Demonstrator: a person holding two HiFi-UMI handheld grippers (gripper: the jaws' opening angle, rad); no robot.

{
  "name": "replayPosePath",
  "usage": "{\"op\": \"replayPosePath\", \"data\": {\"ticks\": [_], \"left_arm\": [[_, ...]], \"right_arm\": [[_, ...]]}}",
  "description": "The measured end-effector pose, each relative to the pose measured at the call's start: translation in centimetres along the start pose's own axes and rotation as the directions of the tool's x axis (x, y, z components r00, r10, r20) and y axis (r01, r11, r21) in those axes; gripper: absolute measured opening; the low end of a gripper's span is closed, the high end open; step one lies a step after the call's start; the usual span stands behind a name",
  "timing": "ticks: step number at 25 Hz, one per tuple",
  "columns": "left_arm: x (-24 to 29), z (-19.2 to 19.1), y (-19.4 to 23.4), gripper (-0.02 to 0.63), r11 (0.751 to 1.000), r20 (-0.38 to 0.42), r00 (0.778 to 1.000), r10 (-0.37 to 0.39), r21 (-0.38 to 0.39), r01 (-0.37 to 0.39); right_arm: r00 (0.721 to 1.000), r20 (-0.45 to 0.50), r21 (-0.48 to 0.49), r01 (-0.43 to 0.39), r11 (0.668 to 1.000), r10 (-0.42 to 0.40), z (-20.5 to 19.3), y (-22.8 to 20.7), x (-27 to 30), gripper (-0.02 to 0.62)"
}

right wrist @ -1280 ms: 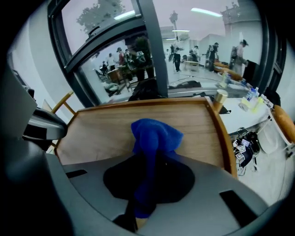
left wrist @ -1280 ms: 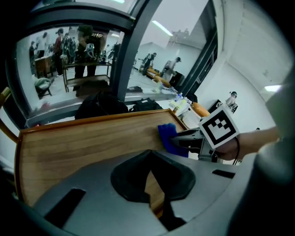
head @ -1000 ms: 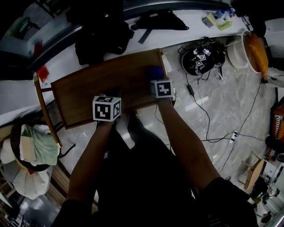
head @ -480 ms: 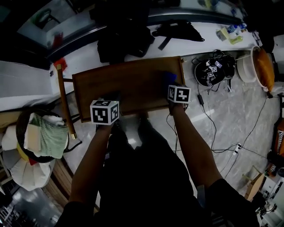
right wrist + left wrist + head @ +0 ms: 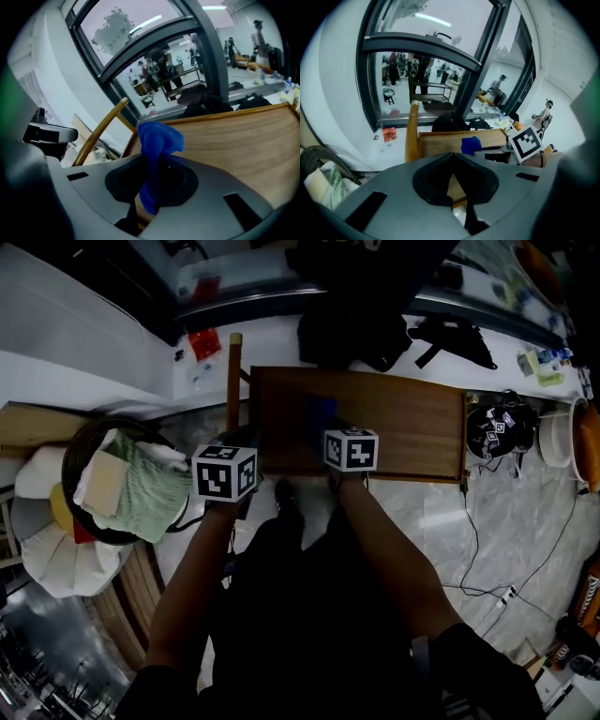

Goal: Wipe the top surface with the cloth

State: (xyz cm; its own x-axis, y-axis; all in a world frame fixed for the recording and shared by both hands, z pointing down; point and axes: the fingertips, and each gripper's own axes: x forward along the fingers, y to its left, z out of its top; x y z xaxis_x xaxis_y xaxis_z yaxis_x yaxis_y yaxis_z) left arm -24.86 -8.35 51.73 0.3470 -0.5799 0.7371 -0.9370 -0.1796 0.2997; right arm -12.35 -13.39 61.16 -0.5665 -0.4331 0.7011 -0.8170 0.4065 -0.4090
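The wooden table top [image 5: 403,427] runs across the middle of the head view. My right gripper [image 5: 330,426] is over its left part, shut on a blue cloth [image 5: 322,412]. In the right gripper view the blue cloth [image 5: 158,139] bunches up out of the closed jaws, above the wood surface [image 5: 243,140]. My left gripper [image 5: 238,444] hangs just off the table's left near corner; its jaws meet with nothing between them [image 5: 453,177]. From the left gripper view I see the cloth [image 5: 471,144] and the right gripper's marker cube [image 5: 528,142] over the table [image 5: 440,140].
A curved wooden rail [image 5: 233,381] stands at the table's left end. A round basket [image 5: 80,465] with green and pale cloths sits on the floor at the left. Black bags [image 5: 366,334] lie on the ledge behind. A black device [image 5: 497,432], a white bucket [image 5: 555,442] and cables [image 5: 473,531] are at the right.
My right gripper has carried the blue cloth from the table's right end across to its left part. The left gripper has kept to the near left corner. The head view swung left.
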Motion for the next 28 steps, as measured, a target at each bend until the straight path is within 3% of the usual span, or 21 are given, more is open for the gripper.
{"op": "replayPosePath", "data": {"ticks": [5,10,15,22,28], "left_arm": [[-3.5,-2.6,6.5,0.011,0.998,-0.006,0.999,0.051,-0.042,-0.051],[-4.7,-4.6,9.2,0.012,0.997,-0.027,0.998,0.053,-0.061,-0.054],[-4.0,-5.0,8.5,0.011,0.998,-0.036,0.999,0.019,-0.056,-0.021],[-1.0,-5.0,4.2,0.012,0.999,-0.064,0.997,-0.038,-0.028,0.036],[2.5,-4.1,-0.2,0.012,0.999,-0.091,0.994,-0.052,-0.002,0.052]], "right_arm": [[0.994,-0.039,-0.022,-0.106,0.994,0.105,-1.0,9.6,6.9,0.057],[0.988,-0.109,-0.025,-0.116,0.993,0.113,-3.5,12.8,11.2,0.057],[0.988,-0.137,-0.040,-0.072,0.997,0.066,-4.3,12.1,12.7,0.057],[0.983,-0.168,-0.107,-0.089,0.990,0.071,-4.5,10.7,12.2,0.057],[0.983,-0.178,-0.088,-0.053,0.995,0.037,-4.8,4.6,8.8,0.057]]}}
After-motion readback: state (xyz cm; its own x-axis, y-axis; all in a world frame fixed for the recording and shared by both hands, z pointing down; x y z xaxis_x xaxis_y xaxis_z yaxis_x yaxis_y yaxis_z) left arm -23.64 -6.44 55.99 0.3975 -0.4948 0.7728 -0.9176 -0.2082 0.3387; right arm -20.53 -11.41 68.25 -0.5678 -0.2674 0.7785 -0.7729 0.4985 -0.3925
